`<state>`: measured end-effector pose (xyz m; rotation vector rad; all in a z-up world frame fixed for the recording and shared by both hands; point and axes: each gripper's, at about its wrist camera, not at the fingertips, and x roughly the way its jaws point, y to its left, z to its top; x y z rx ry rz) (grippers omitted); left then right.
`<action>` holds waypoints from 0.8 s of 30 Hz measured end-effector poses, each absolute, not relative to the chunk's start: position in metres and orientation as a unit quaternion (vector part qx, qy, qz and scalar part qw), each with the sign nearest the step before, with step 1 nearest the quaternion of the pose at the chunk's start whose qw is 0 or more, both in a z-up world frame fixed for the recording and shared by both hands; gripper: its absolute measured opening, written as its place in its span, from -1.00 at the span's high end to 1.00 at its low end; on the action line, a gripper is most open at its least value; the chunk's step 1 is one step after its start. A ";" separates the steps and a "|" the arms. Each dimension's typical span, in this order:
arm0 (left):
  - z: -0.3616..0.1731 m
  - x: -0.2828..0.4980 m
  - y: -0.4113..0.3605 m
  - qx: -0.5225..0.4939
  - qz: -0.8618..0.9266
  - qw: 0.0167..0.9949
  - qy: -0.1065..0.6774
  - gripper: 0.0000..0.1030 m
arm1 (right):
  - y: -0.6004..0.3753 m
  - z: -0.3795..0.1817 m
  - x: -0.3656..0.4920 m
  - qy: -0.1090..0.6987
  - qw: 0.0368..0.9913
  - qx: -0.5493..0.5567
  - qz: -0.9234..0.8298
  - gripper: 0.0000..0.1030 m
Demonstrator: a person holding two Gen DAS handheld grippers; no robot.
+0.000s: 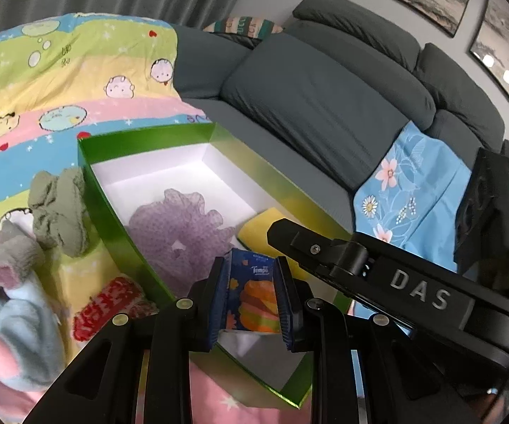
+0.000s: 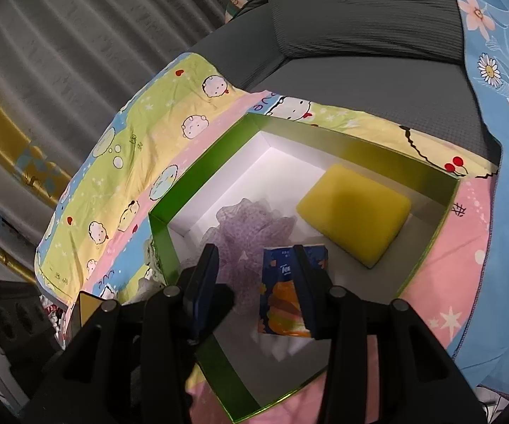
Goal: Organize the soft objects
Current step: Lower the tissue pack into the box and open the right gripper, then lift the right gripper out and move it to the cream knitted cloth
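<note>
The grey sofa [image 1: 325,106] runs off the frame on the right in the left wrist view, and much of its seat is hidden under a cartoon-print quilt [image 1: 60,106] and a blue floral cloth [image 1: 413,194]. On the quilt sits a green box [image 2: 427,183] with a white inside; its near corner is blocked by the black gripper bodies in both views. Left of the box lie soft things that are partly cut off — an olive-green cloth bundle [image 1: 60,212], a grey-and-blue plush item [image 1: 10,304] whose shape is hard to make out, and a red-printed packet [image 1: 106,307] with unreadable lettering.

Inside the box, a purple mesh bath pouf [image 2: 247,233] lies near the left wall and a yellow sponge [image 2: 353,215] lies toward the far right corner, the two apart.

The tissue pack [image 1: 254,296] — dark blue, with an orange and pink layered picture and a "Tempo" label — is held over the near end of the box. The left gripper [image 1: 252,300] has its jaws closed on the pack's two sides. The right gripper [image 2: 254,282] has its jaws spread wide; the right finger [image 2: 305,282] crosses in front of the pack, and whether it touches cannot be told.
</note>
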<state>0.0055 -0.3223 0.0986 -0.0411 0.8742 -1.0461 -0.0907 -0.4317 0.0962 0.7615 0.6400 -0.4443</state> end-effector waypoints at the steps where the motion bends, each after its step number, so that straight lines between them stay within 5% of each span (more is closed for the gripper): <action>1: 0.102 0.004 -0.320 -0.015 -0.482 0.780 0.399 0.51 | -0.431 0.097 -0.091 0.303 0.856 0.361 -0.211 0.04; 9: 0.120 0.002 -0.285 -0.025 -0.454 0.807 0.376 0.50 | -0.420 0.108 -0.091 0.282 0.873 0.341 -0.207 -0.44; 12: 0.123 0.003 -0.267 -0.035 -0.443 0.814 0.374 0.17 | -0.412 0.115 -0.089 0.274 0.883 0.315 -0.215 -0.68; 14: 0.125 0.001 -0.254 -0.041 -0.438 0.818 0.371 -0.05 | -0.406 0.119 -0.087 0.267 0.890 0.301 -0.213 -0.72; 24: 0.125 -0.015 -0.162 -0.060 -0.352 0.861 0.363 -0.39 | -0.381 0.123 -0.073 0.280 0.909 0.231 -0.205 -0.84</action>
